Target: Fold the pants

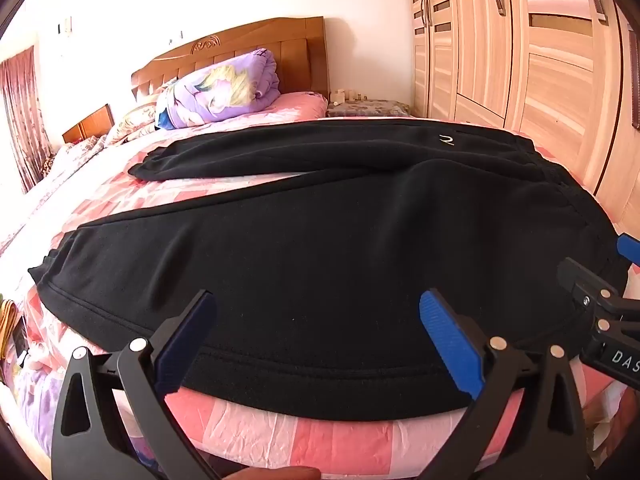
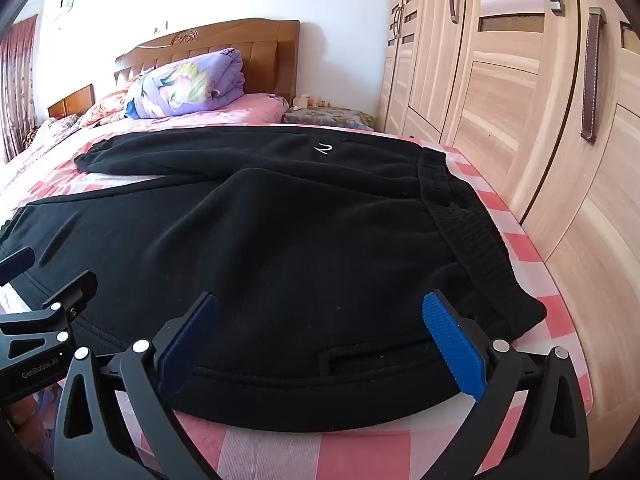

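Observation:
Black fleece pants (image 1: 320,240) lie spread flat on the pink bed, both legs running to the left, waistband (image 2: 460,216) at the right; they also show in the right wrist view (image 2: 300,248). A small white logo (image 2: 323,149) marks the far leg. My left gripper (image 1: 318,320) is open, its blue pads hovering over the near leg's side seam. My right gripper (image 2: 320,316) is open over the near hip edge by the waistband. Each gripper shows at the edge of the other's view: the right gripper (image 1: 608,280), the left gripper (image 2: 44,280).
The pink patchwork bedsheet (image 2: 540,248) ends close to a wooden wardrobe (image 2: 520,80) on the right. A folded purple quilt (image 1: 224,88) sits by the wooden headboard (image 1: 248,44). A nightstand (image 1: 368,108) with small items stands behind.

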The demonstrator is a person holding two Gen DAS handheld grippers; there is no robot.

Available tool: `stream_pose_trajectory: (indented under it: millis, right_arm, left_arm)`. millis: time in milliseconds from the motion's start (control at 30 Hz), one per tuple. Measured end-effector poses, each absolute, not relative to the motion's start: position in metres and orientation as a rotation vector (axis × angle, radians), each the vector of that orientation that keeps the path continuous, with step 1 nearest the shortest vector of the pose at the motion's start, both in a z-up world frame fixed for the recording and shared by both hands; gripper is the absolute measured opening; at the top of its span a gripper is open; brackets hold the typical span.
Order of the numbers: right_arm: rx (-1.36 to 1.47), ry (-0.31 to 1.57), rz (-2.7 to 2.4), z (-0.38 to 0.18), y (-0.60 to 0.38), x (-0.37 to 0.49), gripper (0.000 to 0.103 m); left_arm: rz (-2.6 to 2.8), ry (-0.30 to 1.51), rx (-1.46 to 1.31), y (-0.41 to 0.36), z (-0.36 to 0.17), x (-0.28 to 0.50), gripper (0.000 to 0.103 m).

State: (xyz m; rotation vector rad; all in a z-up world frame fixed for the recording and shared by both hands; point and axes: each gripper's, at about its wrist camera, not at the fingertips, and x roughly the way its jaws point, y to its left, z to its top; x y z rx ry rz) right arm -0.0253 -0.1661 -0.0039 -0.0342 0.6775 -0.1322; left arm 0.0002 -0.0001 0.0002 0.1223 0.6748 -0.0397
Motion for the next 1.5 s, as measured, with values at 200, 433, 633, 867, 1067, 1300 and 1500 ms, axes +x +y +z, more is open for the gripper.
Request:
stream_pose_trajectory:
  millis: [200,433,633,867,1067,1300,1500]
  right_arm:
    - [-0.030,0.681,-0.135,-0.006,-0.167,-0.025,0.099]
    - [-0.025,0.687,-0.131,-0.008,-0.167,-0.023,0.099]
    - [-0.016,0.697,-0.123,-0.012,-0.167,-0.025,0.099]
    - [-0.009,0.707,-0.124,-0.012,-0.169,-0.024,0.099]
    - [-0.004,0.713,-0.124,-0.014,-0.170,-0.024,0.099]
    - [-0.003,0.714,-0.124,-0.014,-0.170,-0.024,0.099]
    - [-0.002,0.715,-0.123,-0.014,-0.170,-0.024,0.099]
  left_arm:
    - [-0.048,0.683,0.110,0.001,-0.001,0.000,0.102]
    - [-0.045,0.699,0.114,0.005,-0.008,0.000,0.102]
    - [-0.044,0.700,0.117,0.006,-0.009,-0.001,0.102]
    - [-0.043,0.700,0.119,0.007,-0.009,-0.002,0.102]
    - [-0.042,0.703,0.119,0.012,-0.013,-0.003,0.102]
    - [-0.041,0.708,0.122,0.013,-0.016,-0.002,0.102]
    - [-0.041,0.713,0.122,0.014,-0.019,-0.001,0.102]
